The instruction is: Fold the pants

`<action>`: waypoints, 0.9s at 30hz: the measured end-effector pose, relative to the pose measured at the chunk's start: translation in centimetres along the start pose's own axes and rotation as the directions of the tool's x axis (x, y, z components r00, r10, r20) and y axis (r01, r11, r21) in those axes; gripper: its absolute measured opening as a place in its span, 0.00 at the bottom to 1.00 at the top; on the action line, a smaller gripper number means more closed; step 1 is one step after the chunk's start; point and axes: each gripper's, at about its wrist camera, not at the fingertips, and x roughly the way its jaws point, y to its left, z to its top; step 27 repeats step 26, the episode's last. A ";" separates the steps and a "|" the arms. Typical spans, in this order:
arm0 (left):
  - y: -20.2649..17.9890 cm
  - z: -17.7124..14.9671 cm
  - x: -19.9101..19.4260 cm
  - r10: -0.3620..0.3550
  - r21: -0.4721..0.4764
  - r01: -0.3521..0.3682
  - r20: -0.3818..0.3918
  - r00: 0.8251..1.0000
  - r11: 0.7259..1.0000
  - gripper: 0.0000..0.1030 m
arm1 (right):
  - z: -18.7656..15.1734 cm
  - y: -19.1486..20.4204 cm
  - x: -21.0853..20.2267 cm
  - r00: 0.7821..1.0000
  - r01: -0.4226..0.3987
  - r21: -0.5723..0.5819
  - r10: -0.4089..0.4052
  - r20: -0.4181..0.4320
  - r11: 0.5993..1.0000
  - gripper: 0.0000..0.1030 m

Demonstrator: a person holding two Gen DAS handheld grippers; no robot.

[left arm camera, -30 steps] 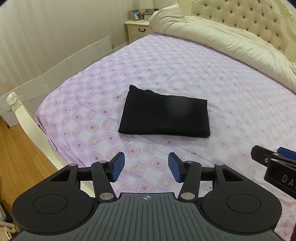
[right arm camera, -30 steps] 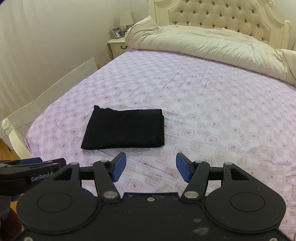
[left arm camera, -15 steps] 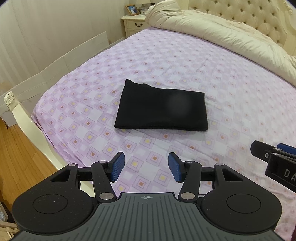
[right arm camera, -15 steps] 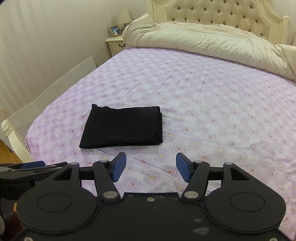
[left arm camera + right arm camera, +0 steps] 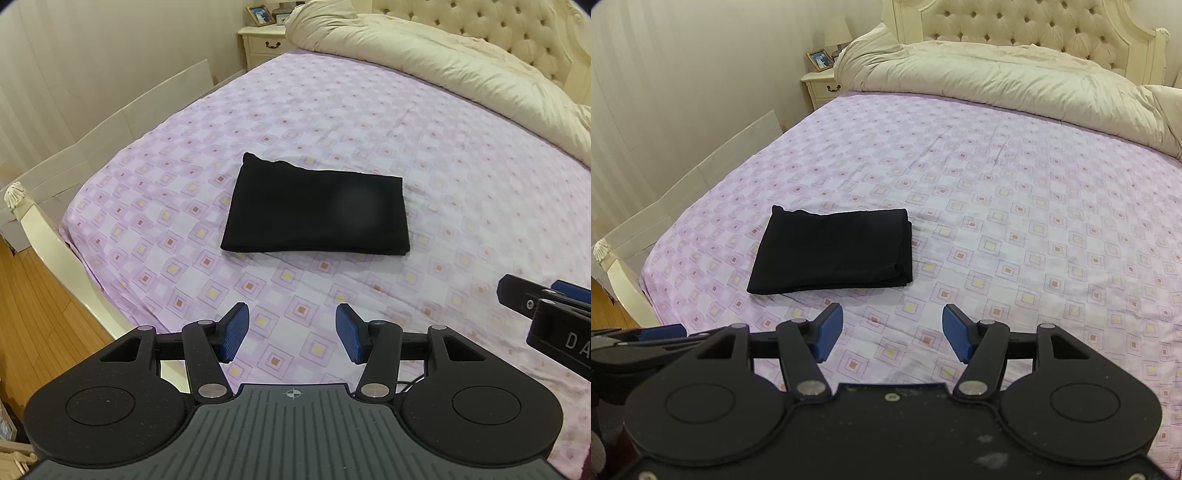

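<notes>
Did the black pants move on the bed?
No. The pants lie on the same squares of the purple sheet; only the cameras pulled back.

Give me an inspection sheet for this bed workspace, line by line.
Surface: bed sheet, lilac squares, a few creases.
Job's things: black pants folded into a flat rectangle, left of centre.
Clutter: cream duvet bunched by the headboard.
Grippers: left hand-held gripper and right hand-held gripper open, empty, short of the pants.
Cables: thin black one under the left gripper.
Surroundings: nightstand, photo frame, wooden floor.
</notes>
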 end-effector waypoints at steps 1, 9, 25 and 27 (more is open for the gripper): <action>0.0 0.0 0.0 0.000 0.000 0.000 -0.001 1.000 1.000 0.49 | 0.0 0.0 0.1 1.000 0.001 0.001 -0.001 -0.001 1.000 0.62; -0.1 0.0 0.1 0.004 0.001 -0.004 -0.007 1.000 1.000 0.49 | 0.2 0.3 0.4 1.000 -0.004 0.001 0.004 -0.008 1.000 0.62; 0.0 0.4 0.7 0.005 0.005 -0.005 -0.013 1.000 1.000 0.49 | 0.3 0.6 1.2 1.000 -0.003 0.009 0.003 -0.026 1.000 0.62; 0.0 0.3 0.6 0.007 0.005 -0.007 -0.014 1.000 1.000 0.49 | 0.3 0.6 1.3 1.000 -0.003 0.011 0.003 -0.028 1.000 0.62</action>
